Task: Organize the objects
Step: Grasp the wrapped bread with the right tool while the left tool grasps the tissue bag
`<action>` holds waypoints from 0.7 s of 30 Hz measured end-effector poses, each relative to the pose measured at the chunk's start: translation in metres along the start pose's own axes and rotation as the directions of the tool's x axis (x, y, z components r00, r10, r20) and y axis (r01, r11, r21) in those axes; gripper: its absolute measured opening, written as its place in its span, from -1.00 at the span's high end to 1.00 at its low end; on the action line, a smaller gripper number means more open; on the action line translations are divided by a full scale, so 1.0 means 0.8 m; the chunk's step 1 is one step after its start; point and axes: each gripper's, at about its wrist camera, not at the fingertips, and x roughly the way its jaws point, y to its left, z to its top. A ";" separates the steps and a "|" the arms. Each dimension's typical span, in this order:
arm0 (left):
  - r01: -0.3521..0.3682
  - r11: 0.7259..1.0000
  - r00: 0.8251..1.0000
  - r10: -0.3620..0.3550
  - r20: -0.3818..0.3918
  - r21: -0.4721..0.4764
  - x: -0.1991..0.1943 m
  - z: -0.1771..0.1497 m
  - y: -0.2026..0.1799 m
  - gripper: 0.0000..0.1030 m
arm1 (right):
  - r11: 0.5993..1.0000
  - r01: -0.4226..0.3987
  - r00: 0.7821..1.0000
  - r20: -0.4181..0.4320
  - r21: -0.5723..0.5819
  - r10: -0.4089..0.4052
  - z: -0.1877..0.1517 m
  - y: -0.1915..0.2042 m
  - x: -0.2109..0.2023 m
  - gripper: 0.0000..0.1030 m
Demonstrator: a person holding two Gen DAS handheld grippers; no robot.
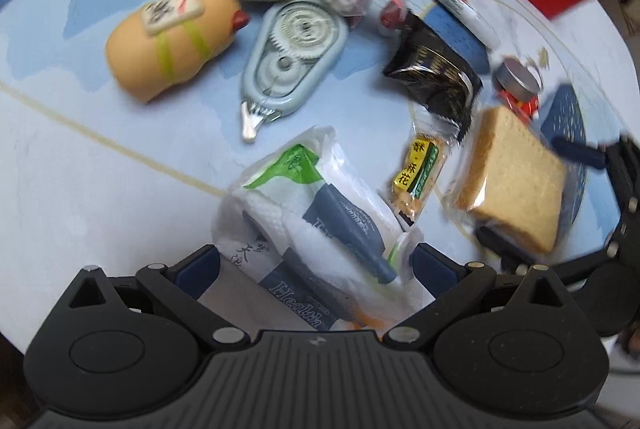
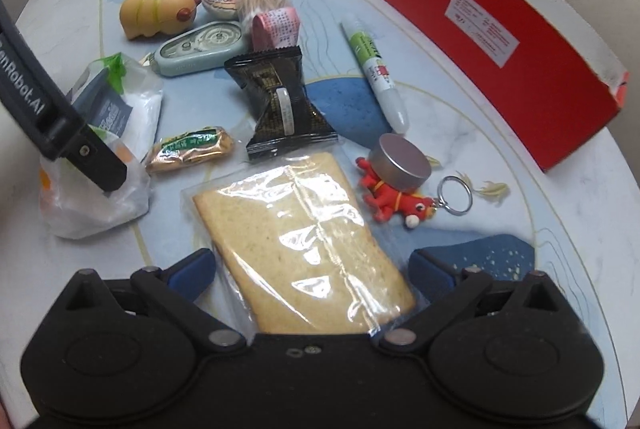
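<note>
My left gripper is open, its blue pads on either side of a white tissue packet in a thin plastic bag. The right wrist view shows one left finger resting over that bag. My right gripper is open too, its pads flanking a clear-wrapped cracker that lies flat on the blue table. From the left wrist view, the right gripper straddles the cracker. I cannot tell whether either gripper's pads touch what lies between them.
Scattered beyond are a bread-shaped toy, correction tape, a black snack packet, a green-yellow snack bar, a green marker, a silver tin on a red keychain figure, and a pink pack. A red box stands at the right edge.
</note>
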 end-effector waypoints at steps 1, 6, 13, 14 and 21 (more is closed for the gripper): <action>-0.013 0.999 1.000 0.012 0.015 0.039 0.000 -0.001 -0.004 -0.99 | 1.000 -0.007 1.000 0.001 0.001 0.007 0.001 -0.002 0.001 -1.00; -0.040 0.984 0.997 0.028 0.073 0.172 -0.002 -0.010 -0.008 -0.99 | 0.999 -0.026 1.000 0.000 0.038 0.026 0.003 -0.010 0.005 -0.99; -0.045 0.971 0.993 0.018 0.119 0.233 -0.013 -0.023 -0.004 -0.74 | 0.990 -0.002 1.000 0.027 0.140 -0.002 -0.003 -0.004 -0.001 -0.82; -0.041 0.971 0.992 0.011 0.123 0.237 -0.013 -0.023 -0.005 -0.70 | 0.989 0.007 0.999 0.031 0.151 -0.012 -0.004 -0.003 -0.002 -0.81; -0.006 0.968 0.991 -0.029 0.134 0.250 -0.022 -0.027 -0.005 -0.09 | 0.979 0.029 0.999 0.037 0.203 -0.037 -0.008 0.013 -0.014 -0.66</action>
